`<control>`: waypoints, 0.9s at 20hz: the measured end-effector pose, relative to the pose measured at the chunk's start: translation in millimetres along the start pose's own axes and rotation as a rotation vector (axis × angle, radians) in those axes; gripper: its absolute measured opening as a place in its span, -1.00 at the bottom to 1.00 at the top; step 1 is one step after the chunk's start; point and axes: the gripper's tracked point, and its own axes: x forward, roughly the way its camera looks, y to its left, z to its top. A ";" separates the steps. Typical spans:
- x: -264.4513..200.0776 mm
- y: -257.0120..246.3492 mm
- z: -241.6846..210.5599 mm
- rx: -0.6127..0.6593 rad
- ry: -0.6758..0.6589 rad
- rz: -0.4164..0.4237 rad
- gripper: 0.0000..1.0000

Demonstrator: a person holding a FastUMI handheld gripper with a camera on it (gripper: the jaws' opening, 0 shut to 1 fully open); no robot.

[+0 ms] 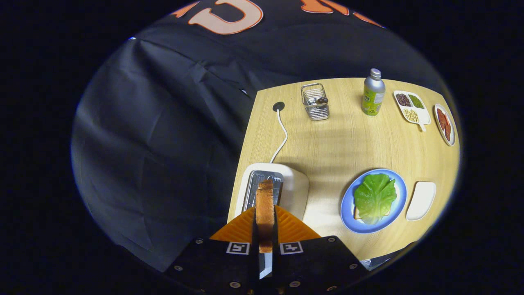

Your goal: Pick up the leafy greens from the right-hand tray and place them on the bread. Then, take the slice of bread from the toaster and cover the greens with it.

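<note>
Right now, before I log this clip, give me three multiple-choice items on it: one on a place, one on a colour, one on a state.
1. Where do the leafy greens lie?
A. in the wire basket
B. on the bread on the plate
C. on the white tray

2. What colour is the plate?
A. blue
B. red
C. black

3. What is the hand-held gripper doing?
A. open over the bottle
B. shut on nothing
C. shut on the bread slice

Key: 1 B, bread edge shows under the leaf; 2 A, blue rim; 3 C, both fingers press the slice above the toaster.
</note>
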 end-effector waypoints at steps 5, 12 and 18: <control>-16.2 -47.6 2.3 0.063 -0.015 -0.004 -0.75; -16.2 -124.3 -18.4 0.105 0.024 -0.057 -0.75; 3.4 -178.9 -36.7 0.138 0.060 -0.066 -0.75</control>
